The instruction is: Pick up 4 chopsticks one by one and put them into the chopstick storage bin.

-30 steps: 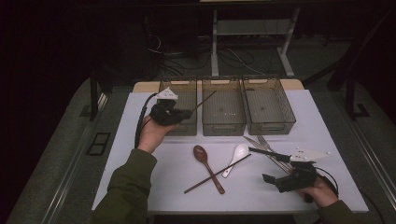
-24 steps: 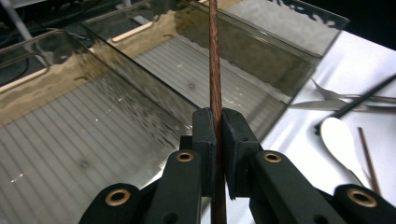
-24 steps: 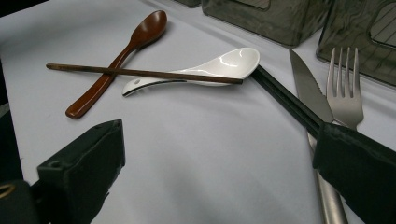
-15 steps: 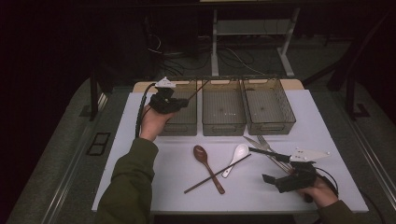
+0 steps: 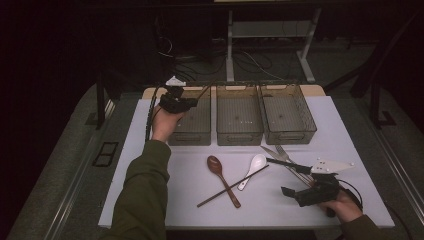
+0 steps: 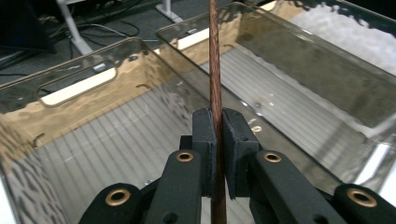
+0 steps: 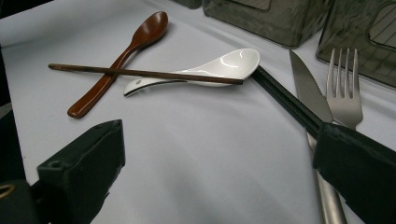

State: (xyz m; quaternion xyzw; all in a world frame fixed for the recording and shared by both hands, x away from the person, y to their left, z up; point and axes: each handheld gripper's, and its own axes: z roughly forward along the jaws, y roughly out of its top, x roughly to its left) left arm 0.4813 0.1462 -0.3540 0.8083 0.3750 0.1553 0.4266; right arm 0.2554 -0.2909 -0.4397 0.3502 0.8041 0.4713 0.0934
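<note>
Chopstick (image 6: pixel 215 70), thin, brown, wooden, sat clamped in the left gripper (image 6: pixel 216 140) over the leftmost clear plastic bin (image 6: pixel 116 144); light, stiff, slippery, best pinched mid-shaft. Right gripper (image 7: pixel 210 186) hung open.

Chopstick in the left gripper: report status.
Left gripper shut on chopstick, above left bin. Right gripper open, idle near knife. Nothing in the way.
</note>
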